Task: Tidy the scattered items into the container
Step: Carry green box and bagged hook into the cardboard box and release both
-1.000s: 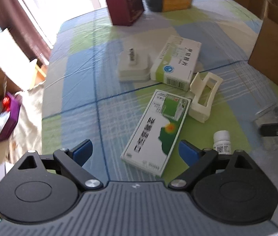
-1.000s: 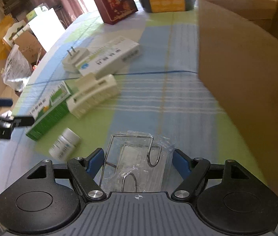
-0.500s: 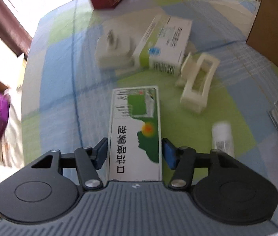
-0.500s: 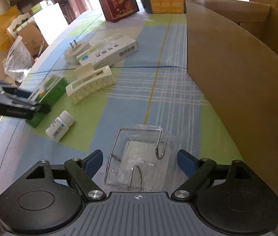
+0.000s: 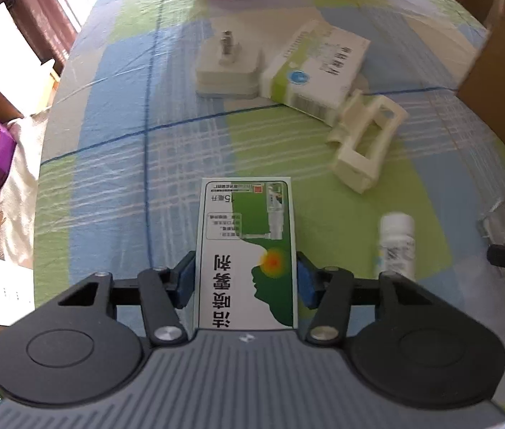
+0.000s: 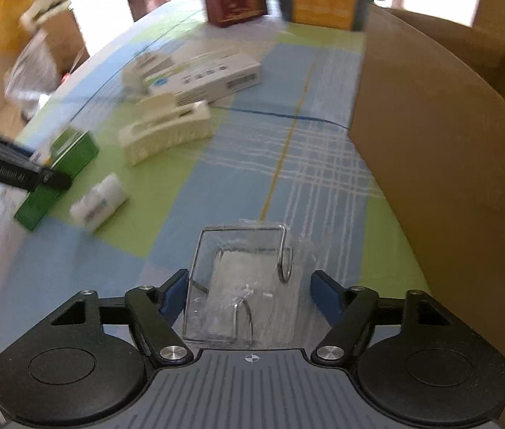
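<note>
So my left claw (image 5: 245, 282) pinches the green-and-white spray carton (image 5: 247, 246); right claw (image 6: 248, 291) gapes around the bagged wire hook (image 6: 241, 286). Next: carry to the cardboard box (image 6: 441, 164) on its right.

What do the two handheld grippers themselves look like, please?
Both the left gripper and right gripper match: grey ribbed body, two black round discs, black linkage arms with silver rivets, blue finger pads. The side of the left gripper carries white lettering, too blurred to read.

Tabletop (image 5: 116, 164): cloth checked in pale blue, green and white with thin dark-blue lines. Flat cardboard medicine box (image 5: 247, 250): white and dark green, orange-red spot. Plastic hair claw clip (image 5: 366, 143): cream. Cardboard container (image 6: 441, 150): plain brown. Tongs' pads (image 5: 185, 282): blue.
</note>
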